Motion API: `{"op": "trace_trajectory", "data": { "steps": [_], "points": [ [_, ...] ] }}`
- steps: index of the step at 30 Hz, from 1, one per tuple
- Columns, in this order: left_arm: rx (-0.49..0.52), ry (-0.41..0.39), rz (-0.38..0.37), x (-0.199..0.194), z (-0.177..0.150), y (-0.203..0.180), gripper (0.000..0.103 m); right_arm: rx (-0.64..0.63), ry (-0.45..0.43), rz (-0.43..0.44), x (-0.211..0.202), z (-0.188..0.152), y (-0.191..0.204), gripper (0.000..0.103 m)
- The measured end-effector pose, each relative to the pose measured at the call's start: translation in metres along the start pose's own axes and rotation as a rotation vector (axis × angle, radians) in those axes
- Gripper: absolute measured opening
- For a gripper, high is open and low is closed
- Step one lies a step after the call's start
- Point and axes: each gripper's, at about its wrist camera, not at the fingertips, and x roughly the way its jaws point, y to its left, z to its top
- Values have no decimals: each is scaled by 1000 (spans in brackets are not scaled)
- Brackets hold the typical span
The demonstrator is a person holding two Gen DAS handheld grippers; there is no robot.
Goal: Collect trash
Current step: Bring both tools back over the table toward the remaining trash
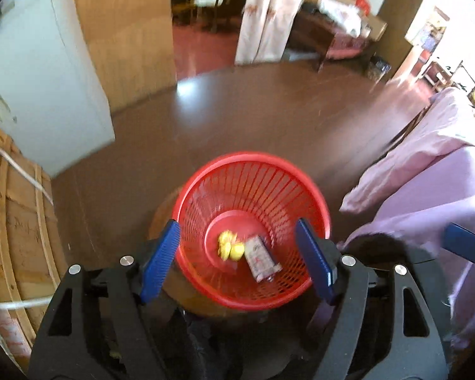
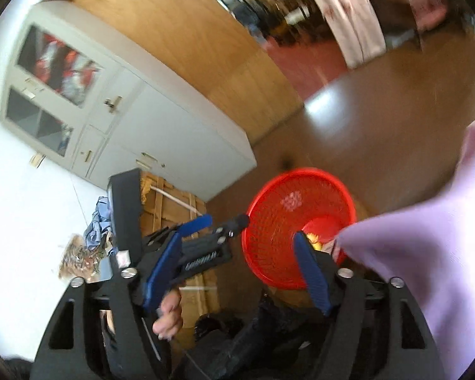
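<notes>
The red basket (image 1: pixel 251 228) stands on the brown floor (image 1: pixel 237 110) directly below and just ahead of the left hand-held gripper (image 1: pixel 237 258), whose blue fingers (image 1: pixel 160 261) stand wide apart with nothing between them, framing the basket's near rim from above. Inside, on the basket's solid bottom, lie the collected pieces: a crumpled yellow scrap (image 1: pixel 229 245) on the left and a flat printed wrapper (image 1: pixel 261 261) just beside it on the right, its long axis running from far-left to near-right. The right hand-held gripper (image 2: pixel 237 269) is also spread wide and empty; from it the basket (image 2: pixel 297 221) lies ahead and a little to the right, seen more side-on, so the left one appears to be the nearer and more squarely over the opening. Any next drop would turn on coming back over that mouth, I judge. The left wrist view shows the whole floor of the basket and both pieces; the right wrist view hides most of that behind a lilac cloth (image 2: pixel 427 253), showing only a glimpse of yellow, but it does show the left device from the side with the person's hand (image 2: pixel 169 315) on its grip, and a grey cabinet (image 2: pixel 126 126) at the far left.
</notes>
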Motion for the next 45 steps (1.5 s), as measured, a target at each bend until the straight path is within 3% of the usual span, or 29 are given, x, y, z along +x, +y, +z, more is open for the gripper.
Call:
{"op": "trace_trajectory", "data": {
  "steps": [3, 5, 8, 12, 15, 18, 21, 24, 30, 35, 38, 42, 43, 44, 45],
  "points": [
    [67, -30, -33, -21, -2, -30, 73, -64, -128, -93, -66, -20, 10, 79],
    [113, -68, -72, -39, -3, -54, 73, -89, -211, -179, -108, -36, 9, 86],
    [197, -138, -129, -62, -10, -94, 76, -97, -380, -367, -176, -66, 1, 91],
    [275, -206, -220, -82, -25, -154, 79, -2, -509, -569, -251, -108, -29, 96],
    [285, -205, -259, -87, -33, -197, 79, 109, -555, -679, -290, -135, -59, 97],
    [349, -133, -313, -84, -39, -245, 79, 259, -606, -723, -328, -161, -94, 97],
    [417, -86, -361, -85, -46, -287, 79, 414, -675, -696, -360, -193, -128, 97],
    [445, -105, -377, -88, -50, -323, 79, 554, -748, -692, -387, -226, -150, 97],
    [576, -86, -385, -88, -66, -390, 79, 819, -875, -784, -441, -285, -199, 97],
    [650, -78, -407, -88, -80, -425, 84, 921, -892, -805, -462, -308, -222, 97],
    [666, -75, -425, -88, -84, -445, 85, 867, -855, -872, -469, -301, -221, 97],
    [686, -65, -437, -85, -88, -460, 86, 703, -760, -993, -484, -265, -225, 97],
    [690, -60, -440, -84, -88, -460, 87, 664, -736, -1009, -487, -259, -223, 91],
    [690, -58, -441, -84, -88, -460, 87, 605, -682, -1040, -486, -243, -227, 73],
    [691, -57, -436, -82, -88, -461, 87, 558, -615, -1078, -483, -229, -233, 62]
  ]
}}
